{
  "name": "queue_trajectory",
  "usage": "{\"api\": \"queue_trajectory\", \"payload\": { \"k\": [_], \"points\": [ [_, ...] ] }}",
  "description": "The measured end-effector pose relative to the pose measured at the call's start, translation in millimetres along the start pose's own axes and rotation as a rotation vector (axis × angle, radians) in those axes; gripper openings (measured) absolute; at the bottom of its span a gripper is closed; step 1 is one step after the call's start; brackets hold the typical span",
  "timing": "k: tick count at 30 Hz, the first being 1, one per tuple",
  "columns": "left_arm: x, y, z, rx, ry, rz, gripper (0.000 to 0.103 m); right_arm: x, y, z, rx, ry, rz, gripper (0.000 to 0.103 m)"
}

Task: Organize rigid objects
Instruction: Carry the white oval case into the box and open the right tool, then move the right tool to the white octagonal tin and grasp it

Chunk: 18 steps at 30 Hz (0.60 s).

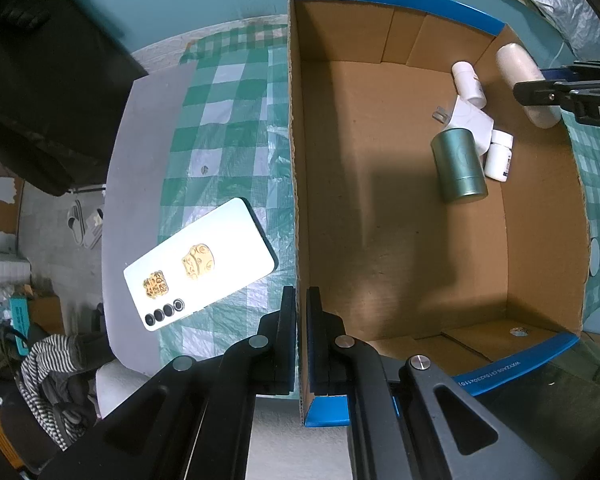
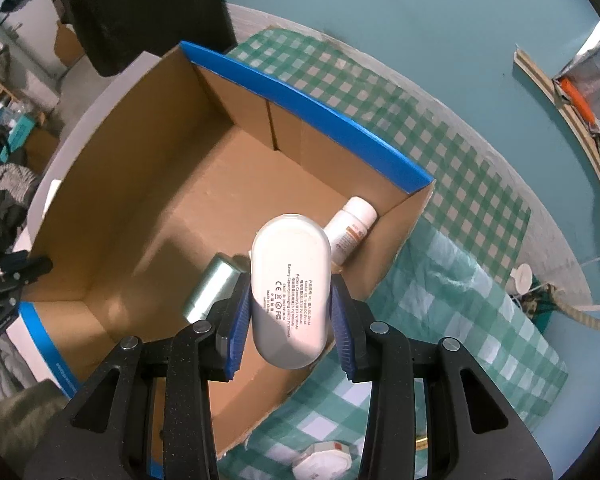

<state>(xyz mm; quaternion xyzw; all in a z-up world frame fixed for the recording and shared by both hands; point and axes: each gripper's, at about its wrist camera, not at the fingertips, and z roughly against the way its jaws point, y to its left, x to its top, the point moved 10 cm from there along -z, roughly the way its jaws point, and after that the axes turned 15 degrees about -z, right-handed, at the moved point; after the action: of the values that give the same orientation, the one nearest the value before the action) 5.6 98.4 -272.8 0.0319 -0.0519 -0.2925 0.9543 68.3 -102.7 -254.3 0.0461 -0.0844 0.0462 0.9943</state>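
My left gripper (image 1: 301, 300) is shut on the left wall of the open cardboard box (image 1: 296, 184), one finger outside and one inside. My right gripper (image 2: 290, 294) is shut on a white power bank (image 2: 290, 280) and holds it over the box's right edge; it also shows in the left wrist view (image 1: 526, 84). Inside the box lie a green metal can (image 1: 458, 166), two white bottles (image 1: 468, 84) (image 1: 499, 156) and a white charger plug (image 1: 470, 118). A white phone (image 1: 200, 264) with gold stickers lies on the checked cloth left of the box.
The box (image 2: 308, 108) has blue-taped flaps and stands on a green checked cloth (image 2: 440, 288) over a round grey table (image 1: 140, 152). A white mask (image 2: 324, 460) lies on the cloth near the right gripper. A dark chair stands behind the table.
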Motion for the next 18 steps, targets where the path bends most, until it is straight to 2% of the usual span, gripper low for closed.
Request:
{"api": "queue_trajectory", "payload": {
  "k": [6, 9, 11, 18],
  "points": [
    [0, 0, 0, 0.000, 0.000, -0.001, 0.004, 1, 1, 2, 0.008, -0.010, 0.004, 0.038],
    [-1, 0, 0, 0.000, 0.000, -0.003, 0.004, 2, 1, 8, 0.008, -0.022, -0.002, 0.042],
    [-1, -1, 0, 0.002, 0.001, -0.005, 0.004, 3, 0, 12, 0.010, -0.027, -0.013, 0.048],
    [-1, -1, 0, 0.005, 0.001, -0.011, 0.004, 1, -3, 27, 0.013, -0.041, -0.039, 0.057]
  ]
}}
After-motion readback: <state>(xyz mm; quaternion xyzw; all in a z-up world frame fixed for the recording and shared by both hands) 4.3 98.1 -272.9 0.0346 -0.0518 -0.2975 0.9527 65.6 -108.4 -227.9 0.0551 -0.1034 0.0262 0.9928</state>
